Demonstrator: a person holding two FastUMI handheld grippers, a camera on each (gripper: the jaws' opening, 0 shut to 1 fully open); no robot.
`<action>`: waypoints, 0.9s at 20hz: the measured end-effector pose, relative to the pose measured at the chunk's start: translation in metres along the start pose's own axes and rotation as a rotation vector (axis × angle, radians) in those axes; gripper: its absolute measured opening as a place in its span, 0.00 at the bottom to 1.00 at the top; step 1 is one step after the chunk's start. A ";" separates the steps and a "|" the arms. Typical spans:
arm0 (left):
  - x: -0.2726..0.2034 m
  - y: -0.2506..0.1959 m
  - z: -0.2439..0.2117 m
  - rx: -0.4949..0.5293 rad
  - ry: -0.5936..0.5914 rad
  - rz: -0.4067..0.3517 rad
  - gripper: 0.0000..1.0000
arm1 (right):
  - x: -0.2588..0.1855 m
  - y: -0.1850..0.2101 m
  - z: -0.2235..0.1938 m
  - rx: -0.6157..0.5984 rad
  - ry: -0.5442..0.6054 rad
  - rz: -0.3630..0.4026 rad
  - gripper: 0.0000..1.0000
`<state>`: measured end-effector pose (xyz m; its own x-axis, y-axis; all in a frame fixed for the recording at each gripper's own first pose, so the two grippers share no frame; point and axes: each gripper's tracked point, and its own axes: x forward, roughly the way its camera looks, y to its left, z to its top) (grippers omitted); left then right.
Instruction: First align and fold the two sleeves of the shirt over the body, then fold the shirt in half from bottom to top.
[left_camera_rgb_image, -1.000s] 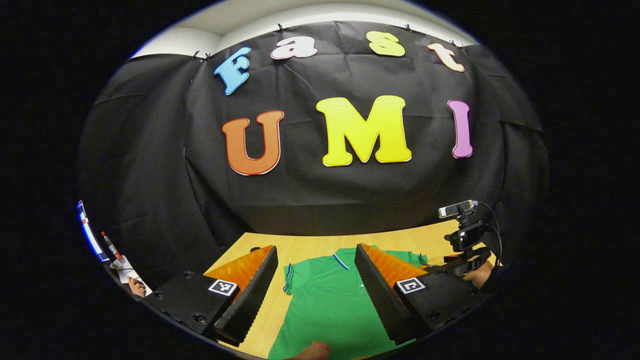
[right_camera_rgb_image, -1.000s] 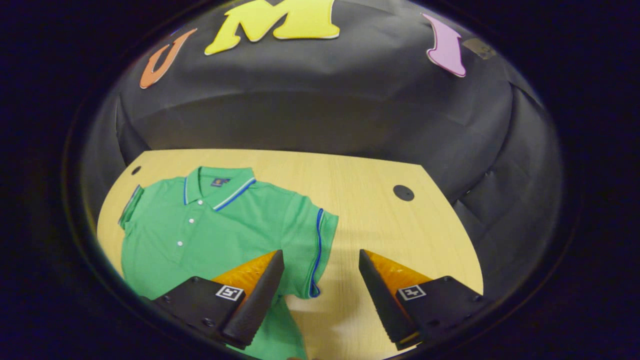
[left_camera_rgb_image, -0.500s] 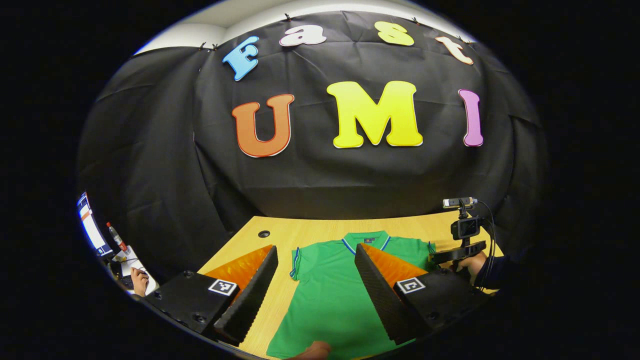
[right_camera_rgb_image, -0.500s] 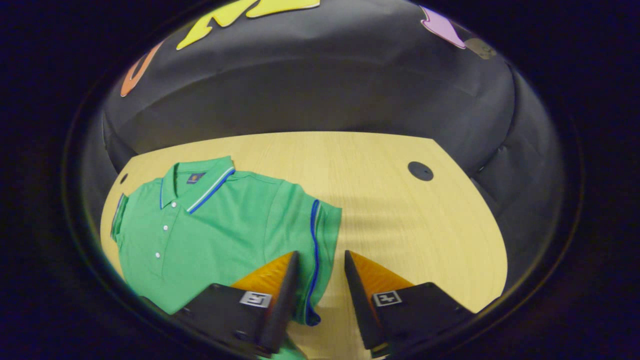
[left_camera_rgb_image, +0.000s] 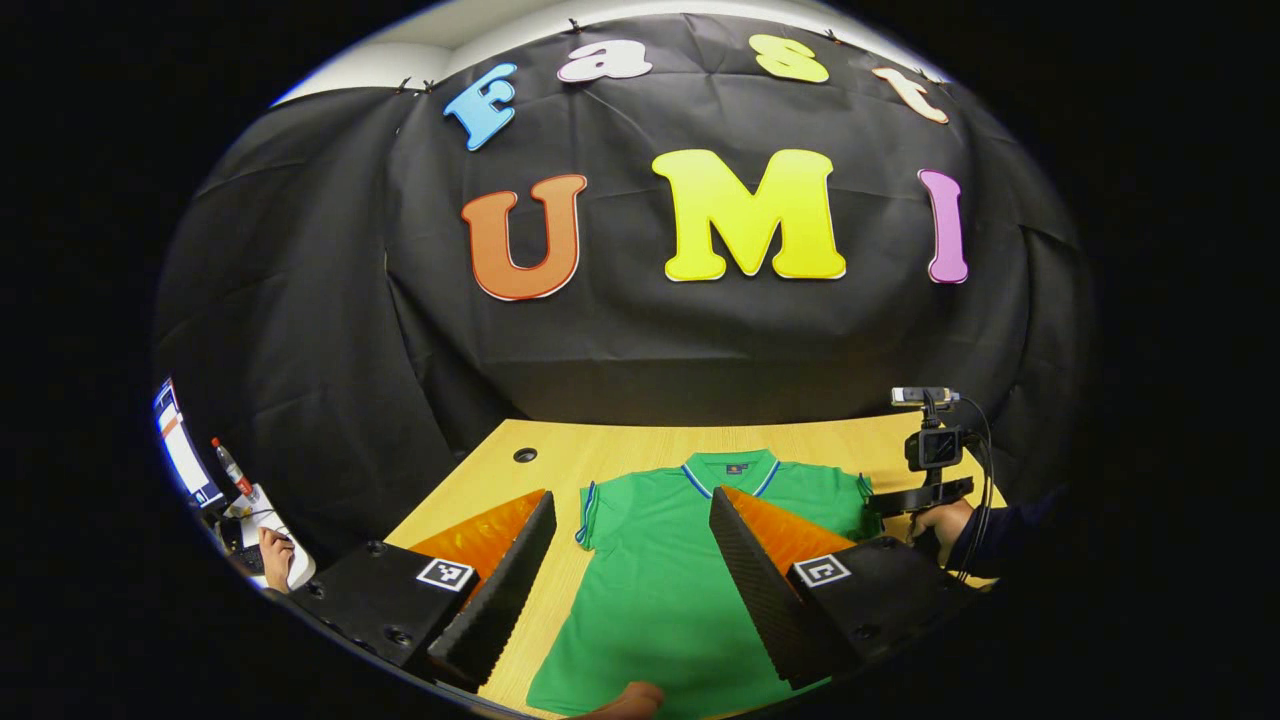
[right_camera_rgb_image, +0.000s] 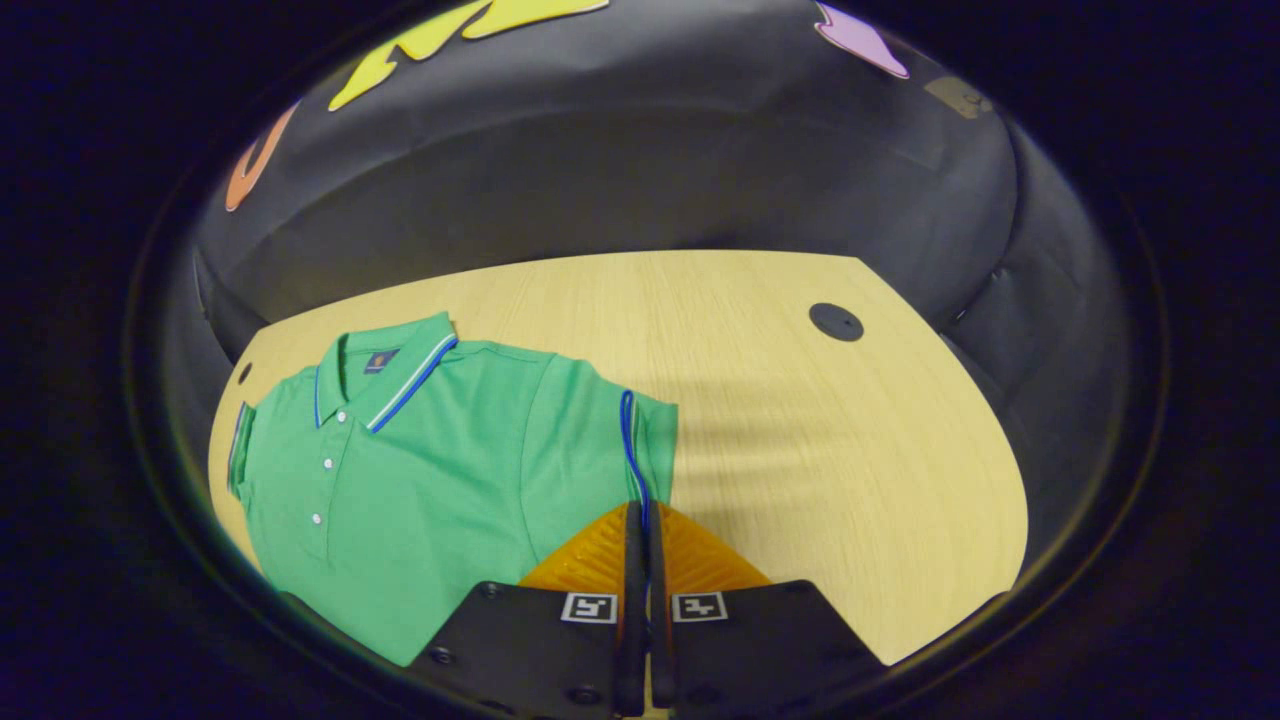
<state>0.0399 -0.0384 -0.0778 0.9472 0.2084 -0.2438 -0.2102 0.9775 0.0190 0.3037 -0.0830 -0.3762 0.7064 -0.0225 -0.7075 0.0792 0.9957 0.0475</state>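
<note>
We see the green shirt (right_camera_rgb_image: 420, 470) lying flat, front up, on the wooden table (right_camera_rgb_image: 830, 440), collar toward the far wall. Our right gripper (right_camera_rgb_image: 640, 560) has its fingers pressed together on the blue-trimmed hem of the right sleeve (right_camera_rgb_image: 640, 440). Our left gripper (left_camera_rgb_image: 630, 590) hangs above the shirt's body, fingers wide apart (gripping nothing), toward the near edge.

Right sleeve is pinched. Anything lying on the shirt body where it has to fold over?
Nothing visible. The right gripper is shut on the sleeve edge, and the green shirt body beside it lies flat and bare on the table. The left gripper hovers open above the shirt, not on it.
</note>
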 end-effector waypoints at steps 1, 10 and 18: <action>0.000 0.001 -0.002 -0.004 0.004 0.002 1.00 | -0.003 0.002 0.003 -0.004 -0.009 0.004 0.06; -0.004 0.016 0.000 -0.030 -0.004 0.025 0.99 | -0.048 0.060 0.044 -0.111 -0.135 0.094 0.05; -0.014 0.050 -0.015 -0.078 0.020 0.092 1.00 | -0.063 0.157 0.025 -0.223 -0.153 0.229 0.05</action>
<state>0.0126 0.0065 -0.0879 0.9180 0.2958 -0.2641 -0.3151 0.9485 -0.0328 0.2886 0.0723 -0.3066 0.7864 0.2076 -0.5818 -0.2370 0.9712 0.0262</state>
